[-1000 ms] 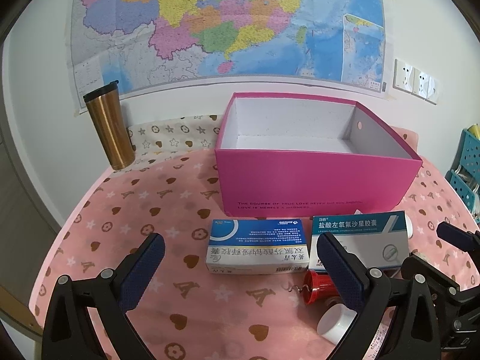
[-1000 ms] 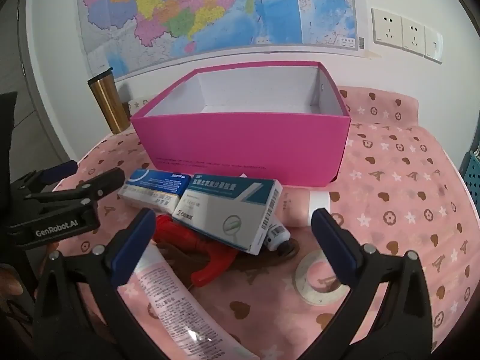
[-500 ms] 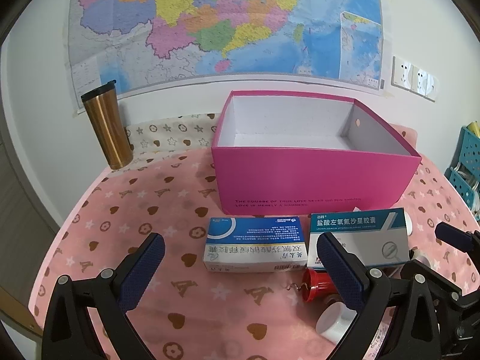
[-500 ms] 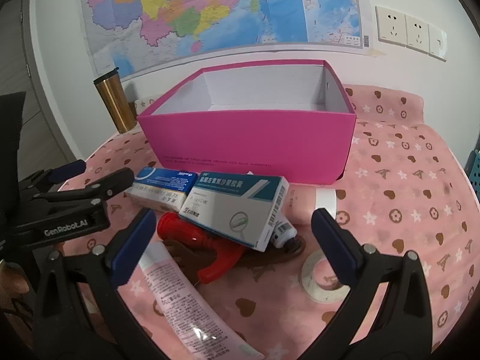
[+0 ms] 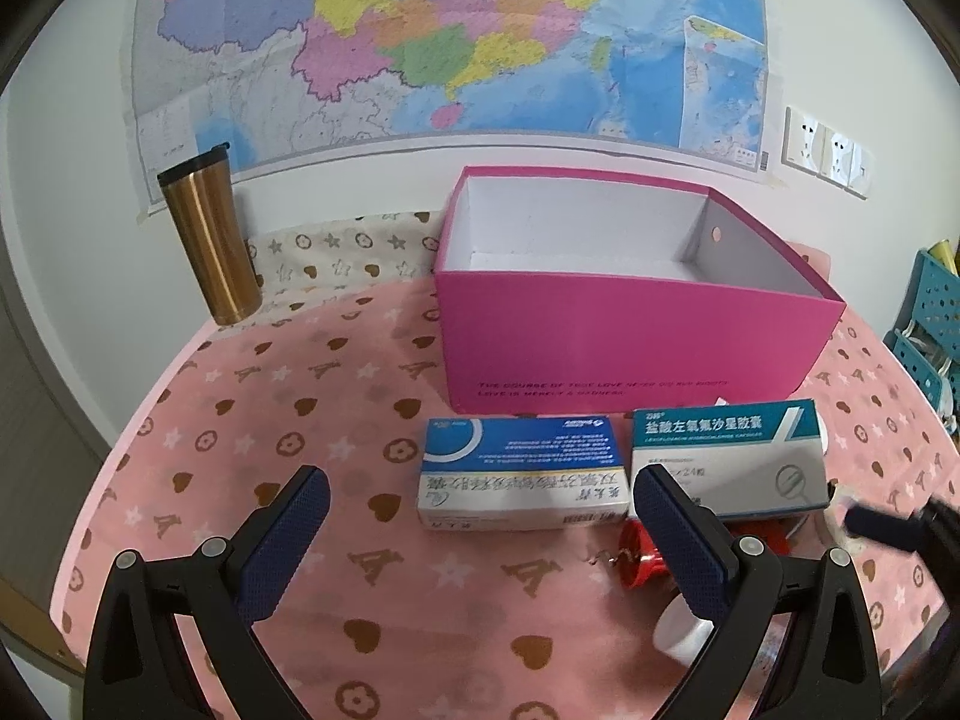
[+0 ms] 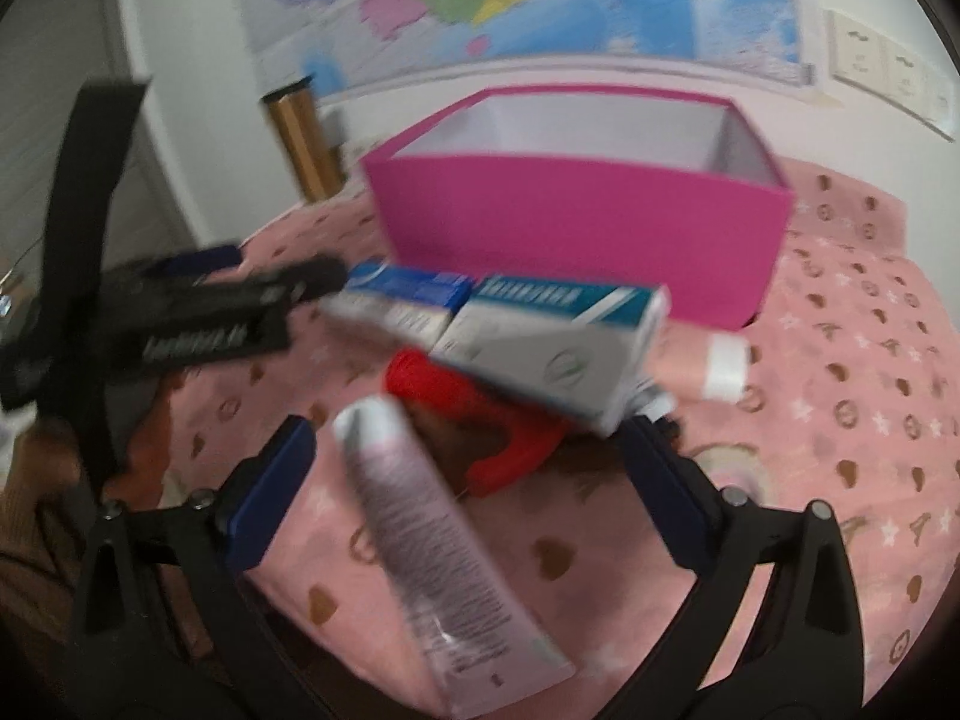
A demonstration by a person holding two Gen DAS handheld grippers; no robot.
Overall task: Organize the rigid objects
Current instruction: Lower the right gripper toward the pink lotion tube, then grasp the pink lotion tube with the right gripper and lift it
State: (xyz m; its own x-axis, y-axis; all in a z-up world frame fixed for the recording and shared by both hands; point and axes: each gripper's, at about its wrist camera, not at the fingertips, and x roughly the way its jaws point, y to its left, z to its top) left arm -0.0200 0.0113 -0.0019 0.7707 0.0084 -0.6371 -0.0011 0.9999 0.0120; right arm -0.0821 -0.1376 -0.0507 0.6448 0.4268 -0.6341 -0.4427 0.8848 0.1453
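Observation:
An open, empty pink box [image 5: 630,324] stands on the pink tablecloth, also in the right wrist view [image 6: 576,228]. In front of it lie a blue-white medicine box [image 5: 522,474] and a teal-white medicine box [image 5: 729,456], the latter resting on a red object [image 6: 474,408]. A pink tube [image 6: 432,546] lies nearest the right gripper. My left gripper [image 5: 480,531] is open and empty, hovering before the blue-white box. My right gripper [image 6: 462,474] is open and empty, above the tube and red object. The right view is blurred.
A gold tumbler [image 5: 210,240] stands at the back left by the wall. A white tape roll [image 6: 729,480] and a small white roll [image 6: 726,360] lie right of the pile. A white cap [image 5: 684,630] lies by the left gripper's right finger. Blue racks [image 5: 936,324] stand at the right edge.
The right gripper has moved fast forward and down toward the tube and red object; its view is now blurred. The left gripper has drifted slightly. Both stay open.

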